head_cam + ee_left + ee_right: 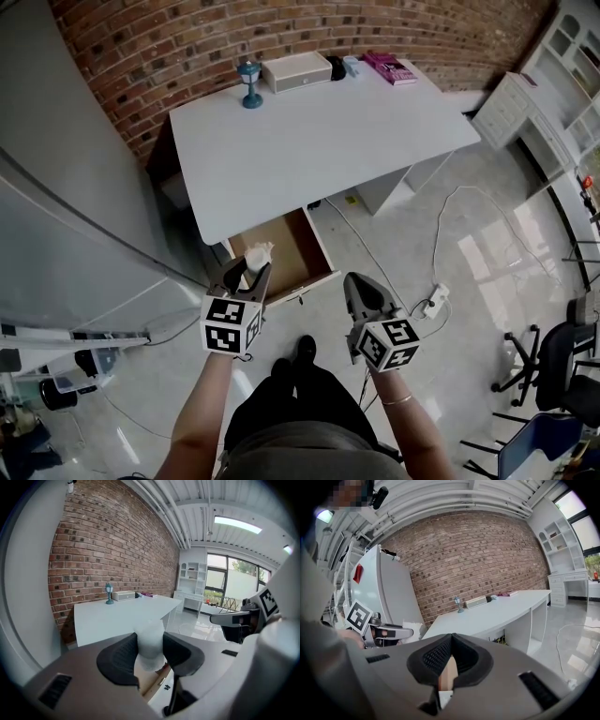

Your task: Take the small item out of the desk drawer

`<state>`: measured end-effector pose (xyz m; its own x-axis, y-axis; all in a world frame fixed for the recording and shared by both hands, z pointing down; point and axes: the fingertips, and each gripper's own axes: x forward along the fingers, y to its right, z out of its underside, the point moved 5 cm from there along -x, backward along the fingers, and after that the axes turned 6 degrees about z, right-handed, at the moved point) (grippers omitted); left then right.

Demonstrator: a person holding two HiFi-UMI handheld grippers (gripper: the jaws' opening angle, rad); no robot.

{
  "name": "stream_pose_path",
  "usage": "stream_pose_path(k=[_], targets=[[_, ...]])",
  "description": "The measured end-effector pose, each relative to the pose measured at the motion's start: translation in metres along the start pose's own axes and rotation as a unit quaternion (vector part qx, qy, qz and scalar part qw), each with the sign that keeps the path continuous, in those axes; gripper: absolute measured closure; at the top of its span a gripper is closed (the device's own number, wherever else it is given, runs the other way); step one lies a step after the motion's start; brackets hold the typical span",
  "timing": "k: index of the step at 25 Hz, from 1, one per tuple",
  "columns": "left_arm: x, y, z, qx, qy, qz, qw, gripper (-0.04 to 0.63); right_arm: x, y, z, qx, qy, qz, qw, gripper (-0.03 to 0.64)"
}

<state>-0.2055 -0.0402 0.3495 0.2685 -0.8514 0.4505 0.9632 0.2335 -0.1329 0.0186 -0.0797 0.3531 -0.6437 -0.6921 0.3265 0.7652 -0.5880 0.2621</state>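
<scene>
A small white crumpled item (260, 252) is pinched between the pads of my left gripper (251, 273), which is shut on it above the open wooden drawer (319, 249) under the white desk (309, 141). The left gripper view shows the white item (149, 632) wedged between both black pads, lifted above the drawer. My right gripper (362, 292) hangs right of the drawer front over the floor, jaws shut and holding nothing. In the right gripper view the right gripper (451, 641) has its tips together, and the left gripper (401, 631) with the item (412, 626) shows at the left.
On the desk's far edge stand a blue lamp (250, 84), a white box (295, 71) and a pink book (392, 67). A grey cabinet (56, 187) rises at the left. A power strip (433, 302) with cable lies on the floor; office chairs (553, 366) stand at the right.
</scene>
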Motion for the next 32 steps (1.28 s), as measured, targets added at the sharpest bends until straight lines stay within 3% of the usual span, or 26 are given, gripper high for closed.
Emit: stream_pose_path(k=[32], targets=[[-0.040, -0.015, -0.006, -0.041, 0.058, -0.040, 0.9966, 0.425, 0.004, -0.022, -0.018, -0.050, 0.002, -0.019, 0.999, 0.615]])
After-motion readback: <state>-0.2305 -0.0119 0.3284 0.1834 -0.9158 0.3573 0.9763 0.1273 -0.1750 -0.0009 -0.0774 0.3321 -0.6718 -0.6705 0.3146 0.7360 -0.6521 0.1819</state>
